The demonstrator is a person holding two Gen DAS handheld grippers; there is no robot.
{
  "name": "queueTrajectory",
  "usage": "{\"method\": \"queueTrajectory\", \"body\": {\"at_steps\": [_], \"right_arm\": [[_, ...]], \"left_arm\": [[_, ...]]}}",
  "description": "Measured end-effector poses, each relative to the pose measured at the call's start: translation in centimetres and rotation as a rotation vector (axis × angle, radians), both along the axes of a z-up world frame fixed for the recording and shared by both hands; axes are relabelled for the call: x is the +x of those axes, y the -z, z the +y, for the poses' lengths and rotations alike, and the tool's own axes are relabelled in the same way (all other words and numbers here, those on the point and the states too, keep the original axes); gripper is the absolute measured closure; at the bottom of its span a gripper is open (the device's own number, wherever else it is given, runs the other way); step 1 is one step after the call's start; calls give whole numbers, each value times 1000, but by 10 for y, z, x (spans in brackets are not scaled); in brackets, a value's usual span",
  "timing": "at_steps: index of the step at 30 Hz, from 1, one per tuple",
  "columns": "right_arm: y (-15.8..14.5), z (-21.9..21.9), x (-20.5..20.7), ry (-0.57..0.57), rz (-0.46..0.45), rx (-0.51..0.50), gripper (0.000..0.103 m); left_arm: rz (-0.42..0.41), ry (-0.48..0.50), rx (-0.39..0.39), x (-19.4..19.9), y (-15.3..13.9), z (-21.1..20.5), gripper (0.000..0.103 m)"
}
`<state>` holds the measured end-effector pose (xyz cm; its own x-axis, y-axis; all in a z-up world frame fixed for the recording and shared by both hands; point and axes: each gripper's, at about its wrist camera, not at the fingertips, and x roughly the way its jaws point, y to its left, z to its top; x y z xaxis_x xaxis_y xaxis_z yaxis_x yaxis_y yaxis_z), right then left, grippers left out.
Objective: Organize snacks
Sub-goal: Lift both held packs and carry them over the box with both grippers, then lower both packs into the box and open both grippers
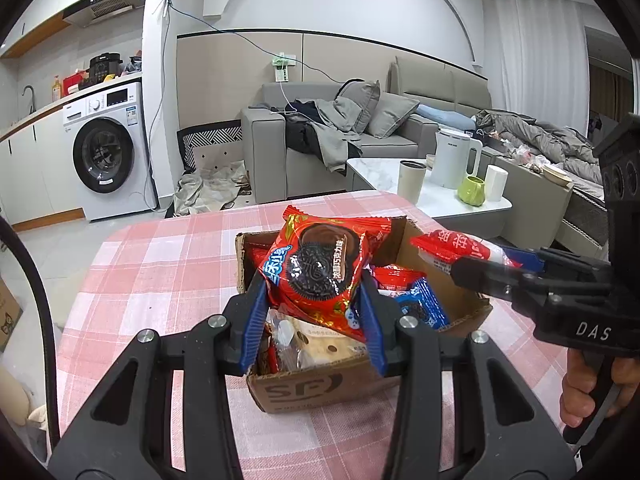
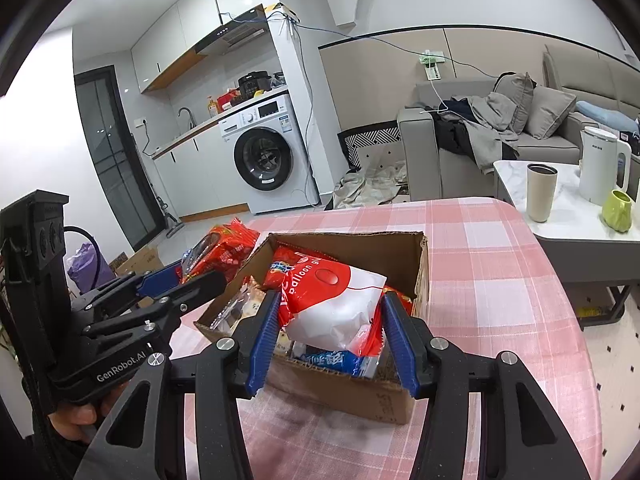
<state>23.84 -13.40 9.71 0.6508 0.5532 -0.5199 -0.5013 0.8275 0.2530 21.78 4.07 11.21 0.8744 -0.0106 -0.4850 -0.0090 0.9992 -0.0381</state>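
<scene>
A round table covered by a pink-and-white checked cloth [image 1: 168, 264] is seen in both wrist views, and on it an open brown cardboard box [image 2: 352, 388] is set, well filled with wrapped snacks. Above the box two packets are held — one in each claw. The left gripper [image 1: 314, 316] is closed on a red foil packet printed with dark sandwich biscuits [image 1: 316, 264], its blue pads pressed against the packet's lower sides. The right gripper [image 2: 330, 336] is clamped about a red-and-white plastic packet lettered "balloon" [image 2: 332, 308], its jaws parted only as far as the packet's width. Inside the box several pieces are still to be seen: a blue biscuit packet [image 1: 424, 304], a clear-wrapped pastry [image 1: 308, 340] and more red wrappers. No sorted group can be made out on the cloth, so the organizing is judged to be at an early stage, with most snacks yet to be dealt with.
</scene>
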Motion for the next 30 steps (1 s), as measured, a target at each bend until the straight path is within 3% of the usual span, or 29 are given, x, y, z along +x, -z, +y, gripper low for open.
{"method": "queueTrajectory", "body": {"at_steps": [30], "right_arm": [[16, 18, 43, 18, 46, -37, 51]], "left_arm": [[49, -22, 59, 75, 38, -2, 63]]}}
